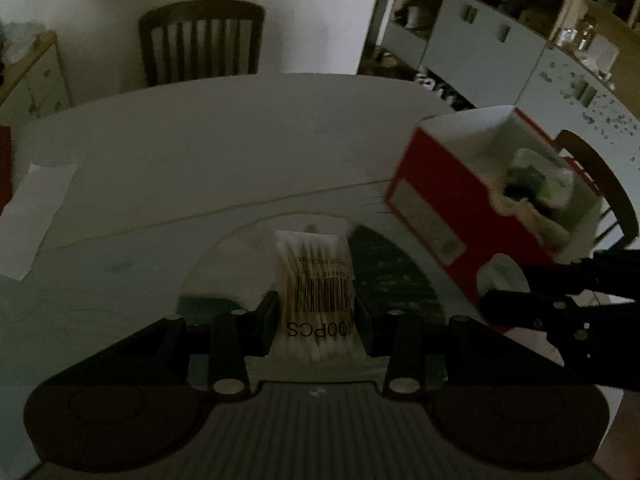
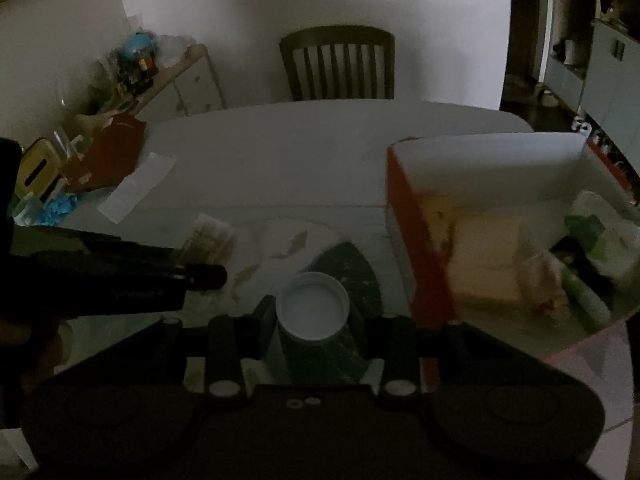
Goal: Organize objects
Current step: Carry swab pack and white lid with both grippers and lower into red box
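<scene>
left gripper (image 1: 316, 316) clamps cotton swab pack (image 1: 314, 280) | red box (image 1: 472, 200) right | table (image 1: 200, 152)

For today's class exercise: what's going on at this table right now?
A person is tidying a table with a two-finger tool in each hand. The left tool grips a packet of cotton swabs; the right tool grips a white-capped container. A red box, already holding several items, stands open to the right.

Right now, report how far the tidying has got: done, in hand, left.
Done: the red box already holds several items, among them a green tube; the rest are too blurred to name. In hand: the left gripper is closed on a pack of cotton swabs, the right gripper on a white-capped container. Left: both go into the box; a white paper strip lies on the table.
</scene>
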`<state>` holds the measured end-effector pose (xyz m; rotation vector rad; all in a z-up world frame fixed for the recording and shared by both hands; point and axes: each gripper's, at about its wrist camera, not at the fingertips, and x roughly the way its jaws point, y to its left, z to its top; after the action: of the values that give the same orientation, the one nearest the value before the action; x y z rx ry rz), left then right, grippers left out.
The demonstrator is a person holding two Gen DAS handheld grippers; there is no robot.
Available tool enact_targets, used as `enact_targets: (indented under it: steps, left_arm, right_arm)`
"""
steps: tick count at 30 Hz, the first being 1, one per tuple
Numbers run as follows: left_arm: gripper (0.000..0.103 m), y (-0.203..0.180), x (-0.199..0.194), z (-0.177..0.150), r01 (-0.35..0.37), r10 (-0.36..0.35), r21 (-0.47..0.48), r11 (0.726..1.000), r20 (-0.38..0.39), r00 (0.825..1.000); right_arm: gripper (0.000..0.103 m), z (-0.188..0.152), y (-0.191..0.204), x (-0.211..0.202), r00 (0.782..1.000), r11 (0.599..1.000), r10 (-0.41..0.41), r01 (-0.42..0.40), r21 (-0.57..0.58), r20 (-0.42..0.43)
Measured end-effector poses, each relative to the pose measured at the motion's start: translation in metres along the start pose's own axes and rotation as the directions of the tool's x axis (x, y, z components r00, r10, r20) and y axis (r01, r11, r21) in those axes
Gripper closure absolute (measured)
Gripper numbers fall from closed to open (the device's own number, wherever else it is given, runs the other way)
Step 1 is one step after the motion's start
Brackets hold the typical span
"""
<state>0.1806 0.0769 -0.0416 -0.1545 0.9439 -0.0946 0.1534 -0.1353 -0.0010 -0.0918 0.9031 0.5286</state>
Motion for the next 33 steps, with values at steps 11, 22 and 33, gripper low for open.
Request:
enact_targets:
  steps: [11,22,33]
  left_arm:
    - [0.064,-0.069,-0.013,0.007,0.051,-0.053,0.037,0.998,0.044,0.998]
    - [0.064,-0.141,-0.003,0.025,0.082,-0.087,0.098,0.992,0.054,0.995]
    - [0.064,-0.202,0.028,0.064,0.08,-0.089,0.149,0.986,0.059,0.994]
  right_arm:
    - [0.065,-0.004,-0.05,-0.036,0.999,1.0,-0.021,0.021,0.007,0.04]
    - [0.065,-0.006,-0.114,-0.053,0.997,0.999,-0.042,0.041,0.015,0.063]
    - [0.065,0.005,-0.174,-0.05,0.992,0.995,-0.102,0.102,0.005,0.072]
